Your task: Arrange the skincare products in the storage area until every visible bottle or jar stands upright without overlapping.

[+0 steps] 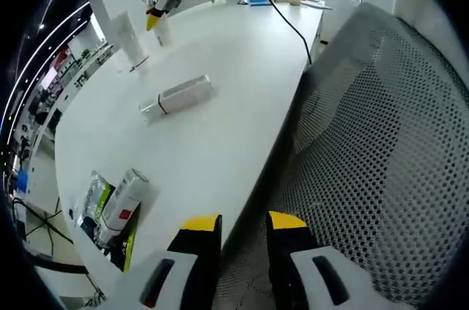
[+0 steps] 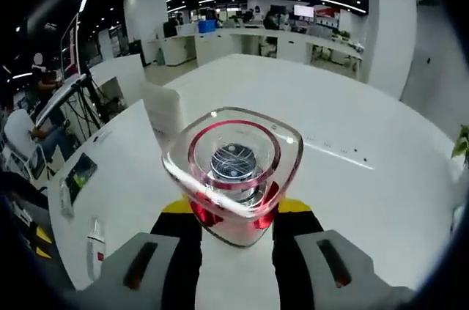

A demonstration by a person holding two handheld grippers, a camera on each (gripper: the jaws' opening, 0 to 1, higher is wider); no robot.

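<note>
- Right gripper [image 2: 234, 215] clamped on clear red-ringed jar [image 2: 233, 167], apparently over the white table [image 2: 352, 178].
- Left gripper [image 1: 242, 226] open, well apart from toppled silver bottle [image 1: 178, 96].

Left gripper view sits back at the bench [image 1: 220, 141] edge, looking along it from above toward the far end. Right gripper view is low and super close over the bench [image 2: 352, 171], facing the open office. Both share that same white top.
</note>
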